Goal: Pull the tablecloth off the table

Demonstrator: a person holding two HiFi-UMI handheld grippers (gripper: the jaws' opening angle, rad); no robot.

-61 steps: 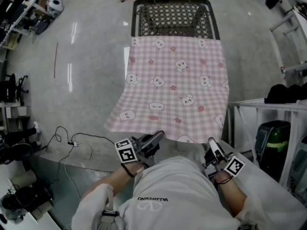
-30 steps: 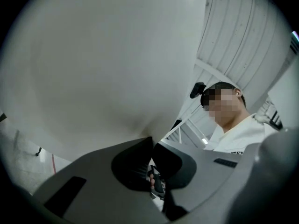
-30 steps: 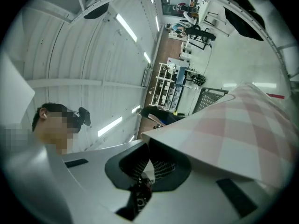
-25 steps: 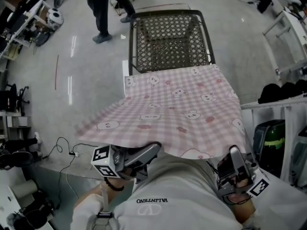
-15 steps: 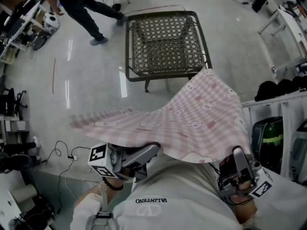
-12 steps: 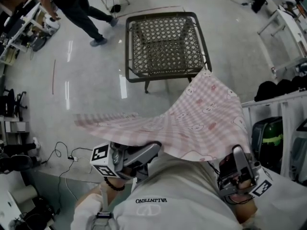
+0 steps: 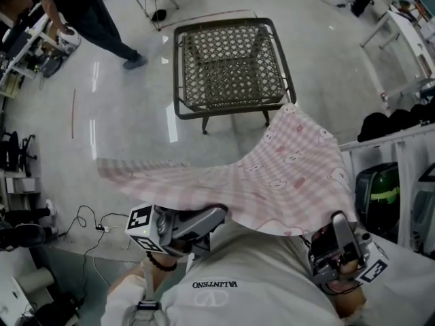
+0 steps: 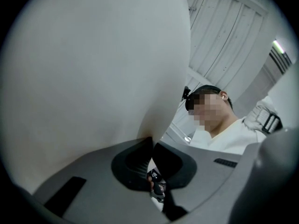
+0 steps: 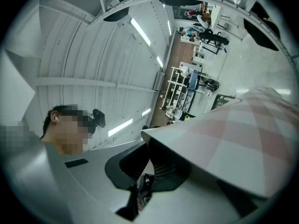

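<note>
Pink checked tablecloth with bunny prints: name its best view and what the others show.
Head view: the pink checked tablecloth shows almost whole, bunnies included. Left gripper view shows only its pale underside; right gripper view, one checked edge at the jaws.

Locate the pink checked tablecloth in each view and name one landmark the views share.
Head view: the tablecloth stretches across the middle, its far corner by the woven table.
Left gripper view: its pale underside fills the upper left, pinched in the shut left gripper.
Right gripper view: pink checks at lower right, running out from the shut right gripper.
Shared landmark: the person in the white top.
</note>
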